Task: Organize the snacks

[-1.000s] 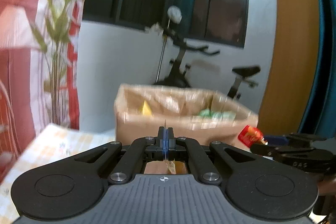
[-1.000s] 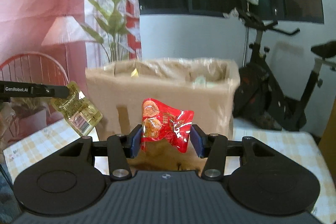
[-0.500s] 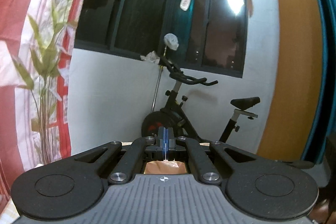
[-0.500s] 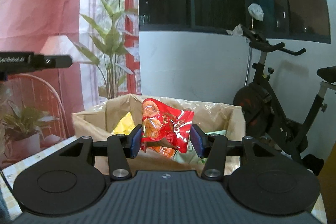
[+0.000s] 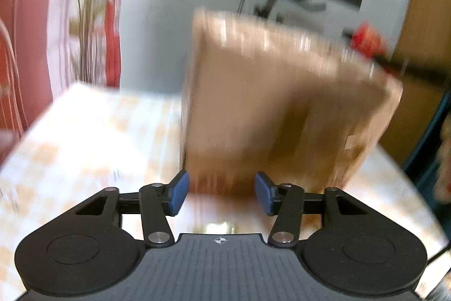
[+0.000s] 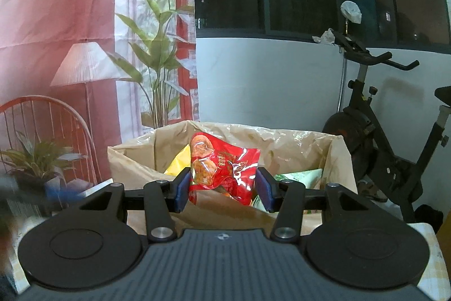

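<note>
My right gripper (image 6: 222, 188) is shut on a red snack packet (image 6: 222, 168) and holds it over the open top of a cardboard box (image 6: 135, 160) lined with brown paper. A yellow packet (image 6: 177, 162) and a green packet (image 6: 298, 177) lie inside. My left gripper (image 5: 221, 195) is open and empty, low over the checked tablecloth (image 5: 84, 137), just in front of the box's side (image 5: 282, 109). This view is blurred. The red packet (image 5: 366, 40) shows above the box's far right corner there.
An exercise bike (image 6: 380, 137) stands behind the box on the right. A printed backdrop with a lamp and plants (image 6: 84, 47) hangs at the left. The table edge (image 6: 428, 250) runs at the right. A blurred dark and blue shape (image 6: 42, 193) sits low left.
My left gripper has opened, let go of its yellow-green packet and dropped down in front of the box. My right gripper has risen and holds the red packet over the box opening.
</note>
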The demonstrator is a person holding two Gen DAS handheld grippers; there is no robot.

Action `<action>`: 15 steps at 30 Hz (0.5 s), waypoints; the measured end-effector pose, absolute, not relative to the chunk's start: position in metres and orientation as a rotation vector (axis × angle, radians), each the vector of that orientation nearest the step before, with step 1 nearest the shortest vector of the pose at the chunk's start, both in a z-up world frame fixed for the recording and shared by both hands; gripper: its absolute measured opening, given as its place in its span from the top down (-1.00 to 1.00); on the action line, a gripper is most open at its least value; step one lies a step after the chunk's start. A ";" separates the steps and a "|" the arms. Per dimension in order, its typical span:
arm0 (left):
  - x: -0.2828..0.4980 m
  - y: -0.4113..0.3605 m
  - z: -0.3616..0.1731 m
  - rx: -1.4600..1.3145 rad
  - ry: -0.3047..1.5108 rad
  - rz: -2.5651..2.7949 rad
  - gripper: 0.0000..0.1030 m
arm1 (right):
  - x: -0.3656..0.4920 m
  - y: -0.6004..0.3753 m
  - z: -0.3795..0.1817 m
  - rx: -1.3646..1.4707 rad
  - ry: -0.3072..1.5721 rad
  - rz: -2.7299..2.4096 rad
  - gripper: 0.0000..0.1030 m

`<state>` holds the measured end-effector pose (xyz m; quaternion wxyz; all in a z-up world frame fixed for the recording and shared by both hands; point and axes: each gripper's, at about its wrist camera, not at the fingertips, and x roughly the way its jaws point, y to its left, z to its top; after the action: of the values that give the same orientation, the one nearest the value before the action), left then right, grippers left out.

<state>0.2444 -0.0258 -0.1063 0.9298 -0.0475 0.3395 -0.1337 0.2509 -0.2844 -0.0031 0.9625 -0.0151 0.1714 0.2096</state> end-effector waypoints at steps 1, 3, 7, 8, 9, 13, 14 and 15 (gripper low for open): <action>0.246 -0.031 -0.117 -0.078 0.730 -0.267 -0.25 | 0.248 -0.285 -0.003 -0.029 0.346 0.423 0.01; 0.250 -0.041 -0.136 -0.029 0.787 -0.241 -0.28 | 0.244 -0.285 -0.004 -0.027 0.346 0.422 0.01; 0.256 -0.053 -0.161 0.051 0.859 -0.207 -0.32 | 0.239 -0.287 -0.004 -0.024 0.354 0.419 0.01; 0.256 -0.054 -0.165 0.057 0.874 -0.208 -0.32 | 0.239 -0.288 -0.003 -0.023 0.354 0.418 0.01; 0.256 -0.055 -0.169 0.064 0.890 -0.214 -0.32 | 0.238 -0.289 -0.003 -0.022 0.354 0.417 0.01; 0.254 -0.060 -0.178 0.112 0.908 -0.222 -0.32 | 0.237 -0.290 -0.004 -0.015 0.359 0.410 0.01; 0.252 -0.060 -0.179 0.119 0.900 -0.221 -0.19 | 0.237 -0.291 -0.005 -0.013 0.361 0.409 0.01; 0.250 -0.057 -0.178 0.109 0.890 -0.227 -0.09 | 0.237 -0.291 -0.006 -0.010 0.364 0.408 0.01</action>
<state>0.2503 -0.0568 -0.1783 0.8949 0.0526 0.4294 -0.1097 0.2373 -0.2914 -0.0060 0.9629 -0.0050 0.1797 0.2013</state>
